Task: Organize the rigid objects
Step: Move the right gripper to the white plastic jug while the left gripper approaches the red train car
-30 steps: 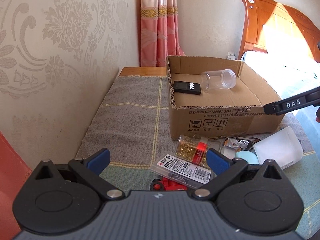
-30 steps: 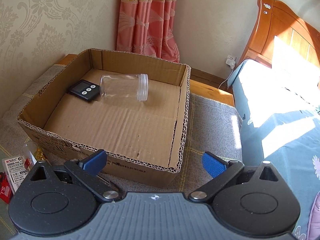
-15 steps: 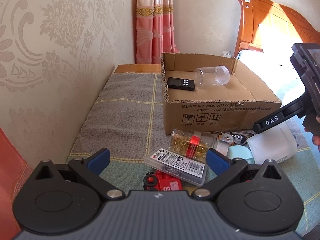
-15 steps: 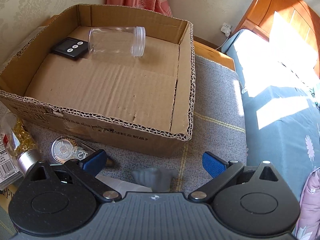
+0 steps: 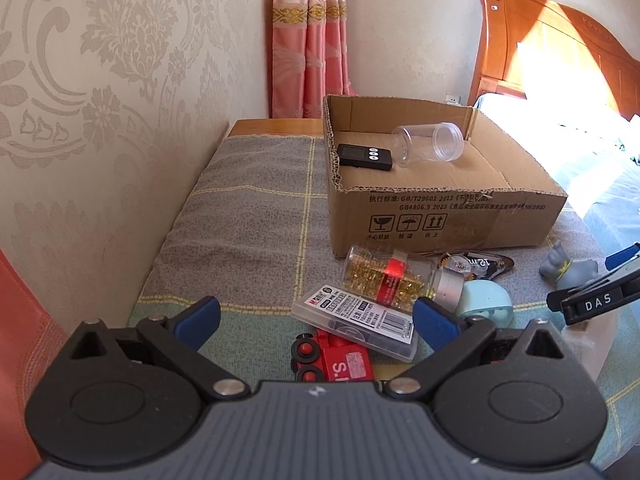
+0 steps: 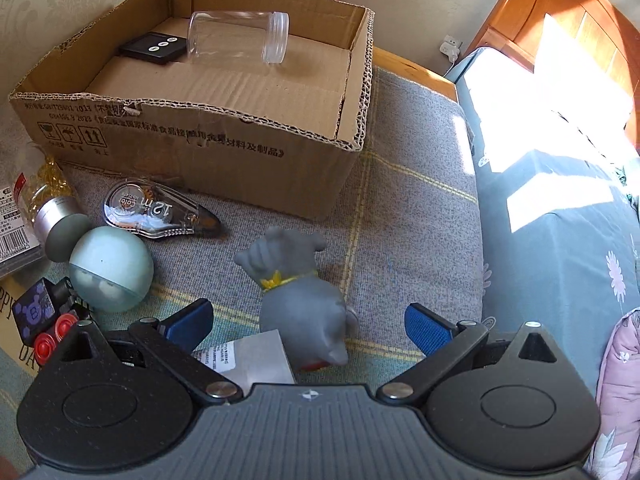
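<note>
We count two things already in the cardboard box (image 6: 224, 136): a clear jar (image 6: 236, 38) on its side and, beside it, a black timer (image 6: 154, 47). Left outside on the cloth-covered counter (image 5: 256, 208): capsule bottle (image 5: 390, 276), flat labelled case (image 5: 356, 318), red toy (image 5: 336, 362), correction tape (image 6: 150, 208), pale green ball (image 6: 110, 276), grey figurine (image 6: 300, 300). Our right gripper (image 6: 308, 322) hangs over the figurine, jaws spread wide, gripping nothing. Our left gripper (image 5: 316, 316) is likewise open and empty above the case. Most of the sorting is still to do, we judge.
</note>
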Motion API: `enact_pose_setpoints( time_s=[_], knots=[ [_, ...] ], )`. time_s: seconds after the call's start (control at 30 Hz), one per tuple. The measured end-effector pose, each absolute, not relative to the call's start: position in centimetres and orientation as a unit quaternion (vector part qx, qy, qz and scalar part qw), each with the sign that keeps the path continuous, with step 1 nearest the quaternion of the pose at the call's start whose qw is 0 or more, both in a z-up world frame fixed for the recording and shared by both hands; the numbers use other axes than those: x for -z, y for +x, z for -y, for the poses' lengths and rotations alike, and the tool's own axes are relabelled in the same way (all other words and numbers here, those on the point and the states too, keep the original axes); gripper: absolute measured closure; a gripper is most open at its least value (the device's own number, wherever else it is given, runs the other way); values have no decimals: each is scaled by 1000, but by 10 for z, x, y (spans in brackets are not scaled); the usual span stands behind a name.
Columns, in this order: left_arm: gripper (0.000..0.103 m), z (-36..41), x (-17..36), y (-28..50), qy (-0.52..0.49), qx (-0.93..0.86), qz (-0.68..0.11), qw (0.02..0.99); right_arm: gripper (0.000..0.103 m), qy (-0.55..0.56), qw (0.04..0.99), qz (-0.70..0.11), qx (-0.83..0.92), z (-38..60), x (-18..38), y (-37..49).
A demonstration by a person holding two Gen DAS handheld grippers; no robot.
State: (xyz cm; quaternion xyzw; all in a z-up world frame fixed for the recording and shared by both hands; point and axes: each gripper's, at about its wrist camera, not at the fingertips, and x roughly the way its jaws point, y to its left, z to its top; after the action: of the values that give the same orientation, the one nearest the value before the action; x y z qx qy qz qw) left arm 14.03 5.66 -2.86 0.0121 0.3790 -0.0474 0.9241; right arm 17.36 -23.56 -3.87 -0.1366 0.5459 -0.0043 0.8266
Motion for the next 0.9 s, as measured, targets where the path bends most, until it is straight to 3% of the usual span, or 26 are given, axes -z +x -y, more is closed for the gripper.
enact_pose_setpoints(
  time_s=[0.4,0.9],
  knots=[
    [1,-55,29,136,17,52,-379,924,0,-14,867,-488,-97,274,14,128],
    [1,-49,42,121,32,72,-385,920,0,-2,856,-479,-196,272,26,67]
  ],
)
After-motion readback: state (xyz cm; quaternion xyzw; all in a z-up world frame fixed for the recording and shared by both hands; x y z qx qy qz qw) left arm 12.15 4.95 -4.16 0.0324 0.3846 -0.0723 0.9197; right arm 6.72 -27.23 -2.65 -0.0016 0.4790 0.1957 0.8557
